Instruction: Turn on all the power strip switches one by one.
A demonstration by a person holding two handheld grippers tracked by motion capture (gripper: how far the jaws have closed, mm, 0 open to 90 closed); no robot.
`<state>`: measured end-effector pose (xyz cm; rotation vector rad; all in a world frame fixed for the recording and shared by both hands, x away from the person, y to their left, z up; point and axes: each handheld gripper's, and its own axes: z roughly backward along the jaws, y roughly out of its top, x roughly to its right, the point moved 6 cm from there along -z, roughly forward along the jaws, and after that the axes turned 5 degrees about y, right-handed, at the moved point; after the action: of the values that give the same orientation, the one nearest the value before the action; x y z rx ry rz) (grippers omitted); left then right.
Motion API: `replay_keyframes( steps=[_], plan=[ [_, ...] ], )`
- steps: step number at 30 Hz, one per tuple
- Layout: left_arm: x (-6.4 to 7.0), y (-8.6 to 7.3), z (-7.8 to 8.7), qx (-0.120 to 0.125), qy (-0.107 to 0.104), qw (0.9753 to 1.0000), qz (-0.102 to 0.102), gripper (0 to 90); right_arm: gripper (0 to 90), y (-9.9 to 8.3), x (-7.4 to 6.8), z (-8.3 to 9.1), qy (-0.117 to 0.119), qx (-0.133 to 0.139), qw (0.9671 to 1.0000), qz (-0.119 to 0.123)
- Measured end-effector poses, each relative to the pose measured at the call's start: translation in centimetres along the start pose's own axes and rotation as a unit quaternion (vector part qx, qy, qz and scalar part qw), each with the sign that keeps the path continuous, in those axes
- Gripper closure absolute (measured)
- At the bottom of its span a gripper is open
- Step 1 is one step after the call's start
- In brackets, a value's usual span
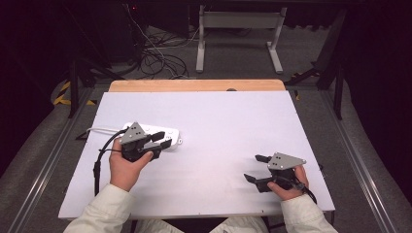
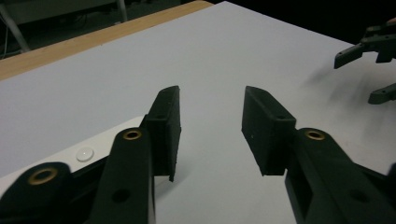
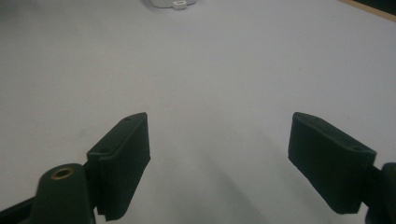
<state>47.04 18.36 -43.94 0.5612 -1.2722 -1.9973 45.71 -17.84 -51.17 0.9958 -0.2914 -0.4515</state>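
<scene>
A flat white box point(image 1: 171, 132) with a white cable point(image 1: 99, 129) running off its left end lies on the left of the white table top point(image 1: 223, 121). My left gripper point(image 1: 164, 140) stands open over the box's right end with nothing between its fingers. In the left gripper view that gripper point(image 2: 212, 93) looks across bare table, and the box point(image 2: 85, 154) with a small round mark lies beside the left jaw. My right gripper point(image 1: 252, 167) is open and empty near the front right. In its own view the right gripper point(image 3: 219, 121) faces bare table, with the box's end point(image 3: 170, 3) far off.
The far edge of the table is a wooden strip point(image 1: 194, 85). Beyond it the floor holds a tangle of cables point(image 1: 160, 58) and a white table frame point(image 1: 238, 34). My right gripper point(image 2: 355, 79) also appears at the top right of the left gripper view.
</scene>
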Motion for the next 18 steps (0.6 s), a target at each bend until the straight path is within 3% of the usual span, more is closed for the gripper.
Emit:
replay_keyframes(
  steps=[7,18],
  plan=[
    [0.4,-1.6,2.0,0.021,-0.007,0.9997,-0.013,33.7,21.0,0.0,0.0,0.0,-0.002,0.001,1.0000,0.000],
    [-0.1,-5.3,4.4,0.023,-0.009,0.9997,-0.005,23.8,20.6,0.0,-0.1,0.0,-0.002,-0.001,1.0000,0.001]
  ],
)
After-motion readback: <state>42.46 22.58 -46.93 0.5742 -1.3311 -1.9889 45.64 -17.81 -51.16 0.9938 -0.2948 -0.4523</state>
